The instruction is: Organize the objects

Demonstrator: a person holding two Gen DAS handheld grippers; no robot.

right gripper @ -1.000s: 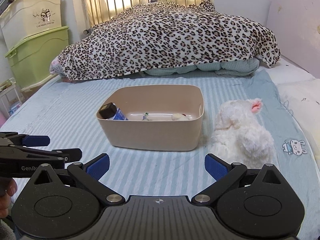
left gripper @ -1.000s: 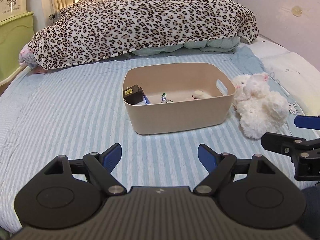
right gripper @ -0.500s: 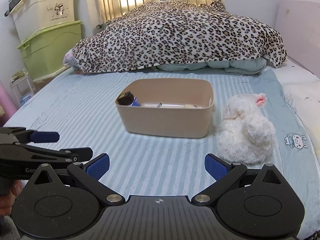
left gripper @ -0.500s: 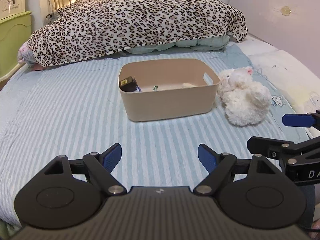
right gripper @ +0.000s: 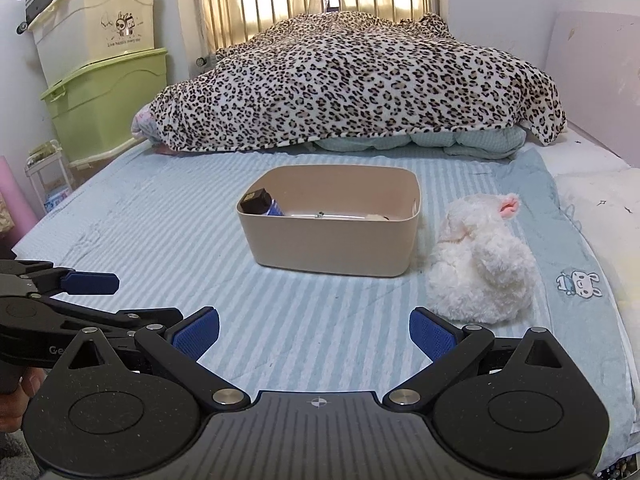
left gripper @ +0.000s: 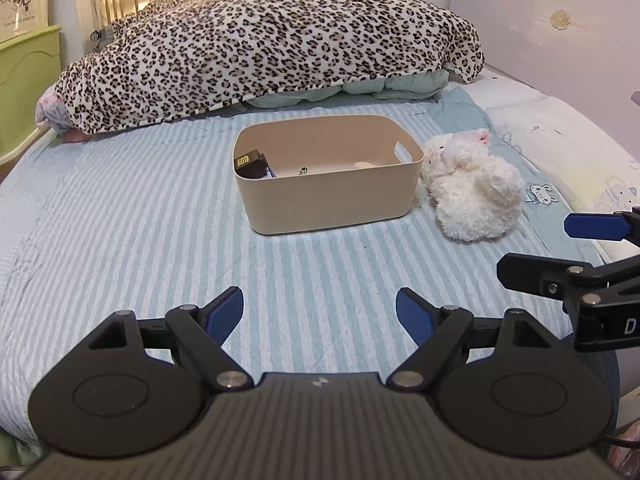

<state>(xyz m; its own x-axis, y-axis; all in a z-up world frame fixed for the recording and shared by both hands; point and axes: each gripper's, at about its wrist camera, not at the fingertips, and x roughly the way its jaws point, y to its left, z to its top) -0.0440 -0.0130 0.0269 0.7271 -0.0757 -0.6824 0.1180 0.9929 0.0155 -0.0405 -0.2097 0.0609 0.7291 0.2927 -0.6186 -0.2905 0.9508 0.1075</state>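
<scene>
At upper left in the right wrist view, the cream storage box (right gripper: 94,28) bears small print, too blurred to read surely. The left hand-held gripper (right gripper: 90,298) shows "Ge"; the right hand-held gripper (left gripper: 592,248) shows "D".

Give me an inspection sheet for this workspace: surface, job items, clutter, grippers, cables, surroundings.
Surface: striped blue bed sheet, slightly wrinkled.
Job's things: beige bin mid-bed holding a black box and small bits; white plush toy lies on the sheet just right of the bin, outside it.
Clutter: leopard blanket heaped over bedding at the far end.
Grippers: left gripper and right gripper both have open, empty jaws, short of the bin.
Cables: nothing seen.
Surroundings: green storage box and cream storage box stacked at left; metal bed rail behind.
</scene>
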